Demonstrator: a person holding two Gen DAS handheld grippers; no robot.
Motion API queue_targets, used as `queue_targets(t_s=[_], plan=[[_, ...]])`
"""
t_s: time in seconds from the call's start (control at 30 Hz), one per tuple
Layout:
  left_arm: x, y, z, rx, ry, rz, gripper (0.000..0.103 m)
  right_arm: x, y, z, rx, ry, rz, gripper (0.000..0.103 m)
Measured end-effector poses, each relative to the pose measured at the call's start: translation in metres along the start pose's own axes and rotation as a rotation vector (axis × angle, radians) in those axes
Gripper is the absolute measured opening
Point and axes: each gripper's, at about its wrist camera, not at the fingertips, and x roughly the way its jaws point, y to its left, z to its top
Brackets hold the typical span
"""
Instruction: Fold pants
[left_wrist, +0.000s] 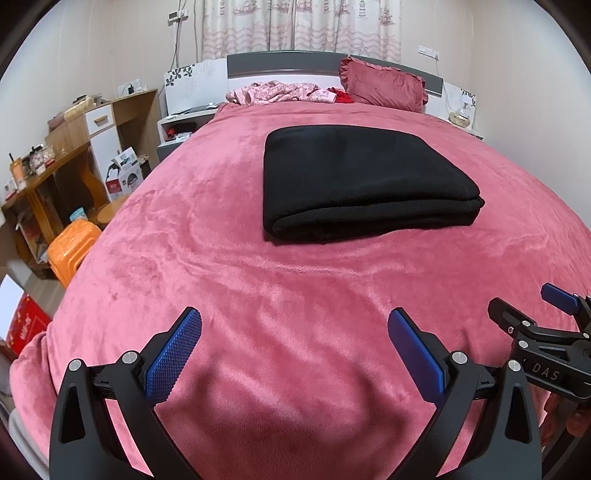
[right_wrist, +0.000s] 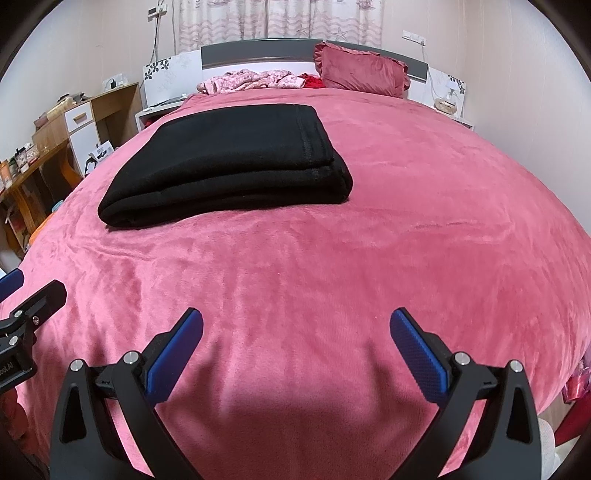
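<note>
The left gripper (left_wrist: 294, 325) has its blue-padded fingers (left_wrist: 173, 356) spread wide, holding nothing. The folded black fleece pants (left_wrist: 364, 181) lie well ahead on the pink plush bed (left_wrist: 258, 295). The right gripper (right_wrist: 296, 325) is equally wide and empty.

Black pants (left_wrist: 362, 177); pink bedspread (left_wrist: 258, 295); blue-padded black left claw (left_wrist: 295, 325); orange stool (left_wrist: 72, 247).
</note>
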Motion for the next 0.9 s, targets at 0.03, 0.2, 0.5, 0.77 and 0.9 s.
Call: queue_targets(t_s=[0.03,0.2,0.5,0.77,0.9], plan=[[0.0002,0.0002,0.0000,-0.001,0.002,0.000,0.100,0.0000,-0.0002,0.0000,0.001,0.000,0.001,0.101],[0.0023,-0.0018,0.0002,0.005,0.019,0.000,0.100,0.0010,0.0003,-0.0006,-0.002,0.005,0.003,0.101],[0.0029,-0.0022,0.0003,0.002,0.023,0.000,0.100,0.0006,-0.0005,-0.0007,-0.001,0.005,0.003,0.101],[0.0024,-0.0022,0.0003,0.001,0.027,-0.001,0.100,0.0011,-0.0004,-0.0005,-0.002,0.008,0.005,0.101],[0.0025,-0.0028,0.0004,0.002,0.030,0.000,0.100,0.0017,-0.0001,-0.0005,-0.001,0.013,0.005,0.101]])
